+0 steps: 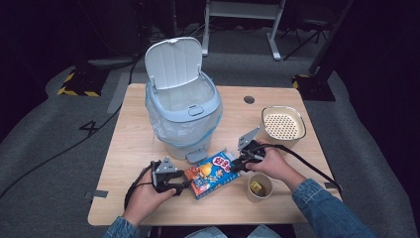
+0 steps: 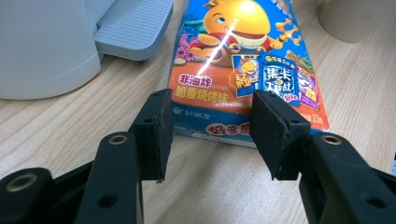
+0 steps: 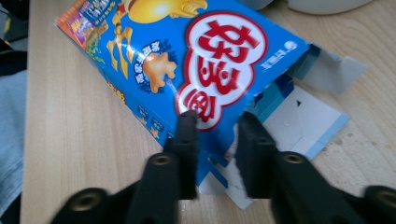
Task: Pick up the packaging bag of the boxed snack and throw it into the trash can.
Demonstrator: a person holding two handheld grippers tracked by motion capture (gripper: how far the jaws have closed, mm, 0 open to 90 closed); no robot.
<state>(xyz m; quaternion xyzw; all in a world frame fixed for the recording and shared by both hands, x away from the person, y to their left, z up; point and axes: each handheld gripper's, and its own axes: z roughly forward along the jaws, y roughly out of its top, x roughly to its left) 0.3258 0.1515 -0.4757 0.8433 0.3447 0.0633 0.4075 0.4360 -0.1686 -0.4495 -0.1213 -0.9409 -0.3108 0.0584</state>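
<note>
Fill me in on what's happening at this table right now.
A person works a blue snack box lying flat on the wooden table, one gripper at each end. The left gripper is open, its jaws just short of the box's closed end. The right gripper is at the torn-open flap end, jaws narrowly apart around a flap. Behind the box stands an open-lidded trash bin; to the right are a paper cup and a colander bowl.
</note>
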